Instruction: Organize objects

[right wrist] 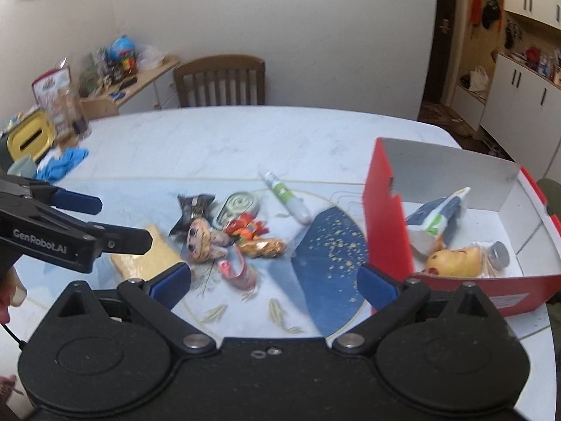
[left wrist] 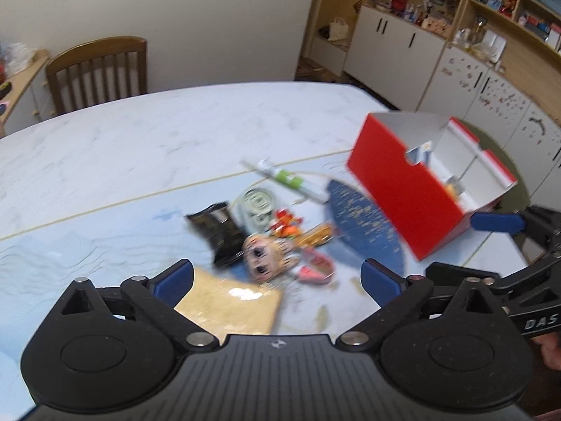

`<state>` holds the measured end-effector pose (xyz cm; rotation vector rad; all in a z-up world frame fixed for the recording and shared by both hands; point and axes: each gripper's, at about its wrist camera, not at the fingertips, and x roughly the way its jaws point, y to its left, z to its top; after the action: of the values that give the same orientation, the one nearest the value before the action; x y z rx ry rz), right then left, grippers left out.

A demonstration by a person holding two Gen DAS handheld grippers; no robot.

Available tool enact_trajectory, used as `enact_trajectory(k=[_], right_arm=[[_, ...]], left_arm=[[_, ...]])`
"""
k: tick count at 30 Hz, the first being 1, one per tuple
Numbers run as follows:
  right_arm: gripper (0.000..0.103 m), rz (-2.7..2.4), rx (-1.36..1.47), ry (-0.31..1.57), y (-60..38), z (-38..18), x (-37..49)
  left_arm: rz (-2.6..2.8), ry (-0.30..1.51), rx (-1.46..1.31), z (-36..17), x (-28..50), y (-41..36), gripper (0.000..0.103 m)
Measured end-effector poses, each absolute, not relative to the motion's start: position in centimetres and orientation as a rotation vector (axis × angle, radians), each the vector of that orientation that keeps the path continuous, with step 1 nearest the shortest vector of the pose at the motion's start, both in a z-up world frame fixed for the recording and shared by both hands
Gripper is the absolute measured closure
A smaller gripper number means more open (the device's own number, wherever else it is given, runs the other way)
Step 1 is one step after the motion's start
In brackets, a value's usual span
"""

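Right wrist view: red box at right of table, already holding tube, yellow plush and small jar. Job partly done. Pile left of box remains: doll head, black packet, tin, white-green tube, gold wrapper, pink scrap, tan slab. Cardboard box glossy, wrappers crinkly. Left gripper and right gripper both spread wide, empty, above pile.
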<state>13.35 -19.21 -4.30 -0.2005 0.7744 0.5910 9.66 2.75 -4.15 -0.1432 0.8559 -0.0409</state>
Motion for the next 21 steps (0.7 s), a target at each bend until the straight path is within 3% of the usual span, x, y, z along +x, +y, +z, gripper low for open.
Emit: enact_trajectory(k=[21], right_arm=[[0.003, 0.645, -0.288, 0.837, -17.0, -7.4, 14.9]], left_arm=[[0.332, 1.016, -0.284, -10.6, 13.7, 6.3, 0.001]])
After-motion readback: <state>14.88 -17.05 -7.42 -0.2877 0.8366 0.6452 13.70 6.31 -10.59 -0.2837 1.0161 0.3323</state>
